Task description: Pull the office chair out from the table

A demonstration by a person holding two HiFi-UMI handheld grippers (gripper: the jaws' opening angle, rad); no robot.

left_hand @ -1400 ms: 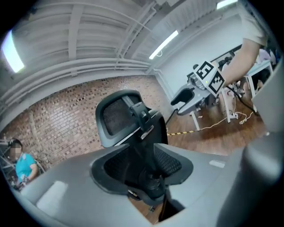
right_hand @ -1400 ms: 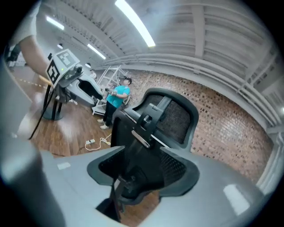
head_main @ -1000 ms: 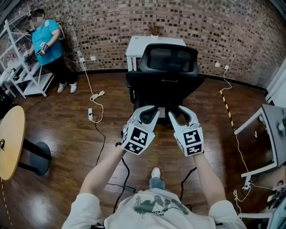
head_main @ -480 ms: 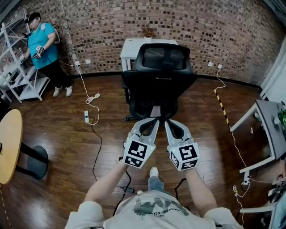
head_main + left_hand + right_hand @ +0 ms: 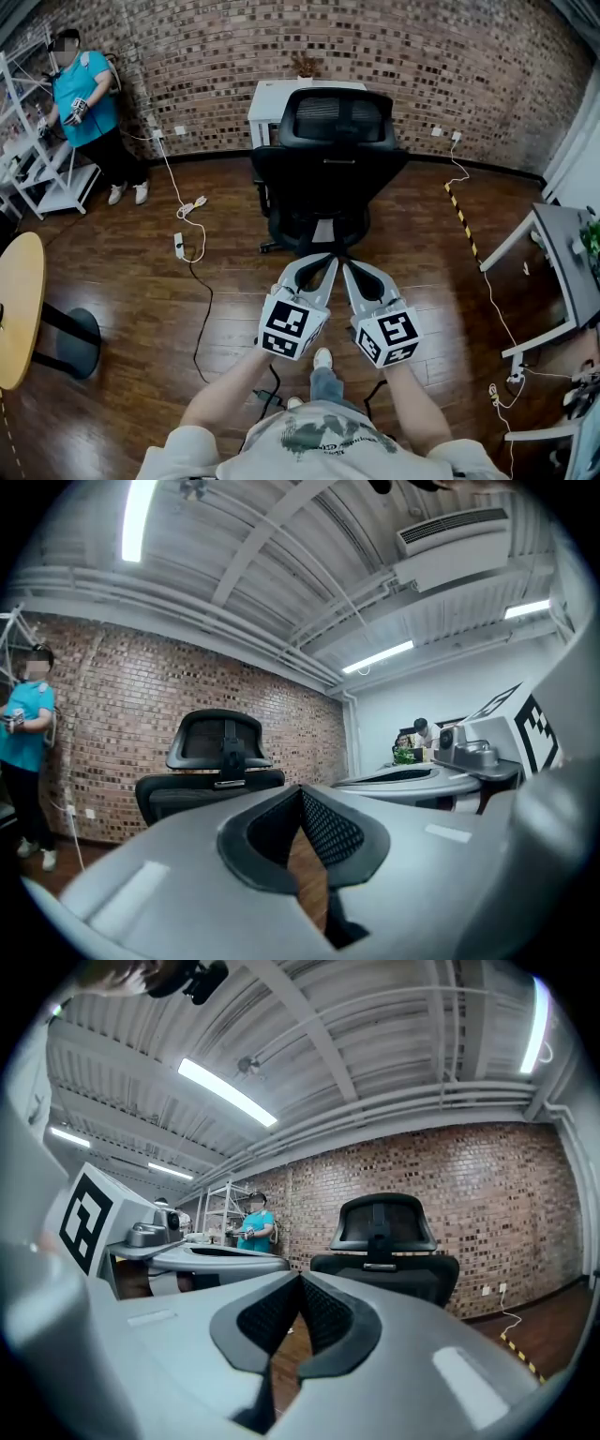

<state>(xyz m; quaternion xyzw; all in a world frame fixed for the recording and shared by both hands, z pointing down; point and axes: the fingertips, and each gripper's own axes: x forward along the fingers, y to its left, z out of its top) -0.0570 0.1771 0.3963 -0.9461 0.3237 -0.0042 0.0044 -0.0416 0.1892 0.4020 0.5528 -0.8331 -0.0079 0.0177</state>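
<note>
The black office chair (image 5: 328, 164) stands on the wood floor with its back towards me, in front of the small white table (image 5: 272, 94) by the brick wall. Both grippers hover side by side over the floor, a short way short of the chair's base and touching nothing. My left gripper (image 5: 325, 261) is shut and empty. My right gripper (image 5: 345, 266) has just closed with nothing between its pads. The chair (image 5: 220, 761) shows beyond the shut left gripper (image 5: 300, 791), and the chair (image 5: 384, 1241) also shows beyond the shut right gripper (image 5: 300, 1281).
A person in a teal shirt (image 5: 80, 94) stands by a white shelf (image 5: 47, 178) at the far left. A round wooden table (image 5: 19, 309) is at my left, a grey desk (image 5: 562, 272) at my right. Cables (image 5: 192, 244) and striped floor tape (image 5: 464, 220) lie on the floor.
Both grippers have drawn back from the chair towards me and rolled a little. Their jaws, open a second ago, are now shut and empty. The chair stands where it was.
</note>
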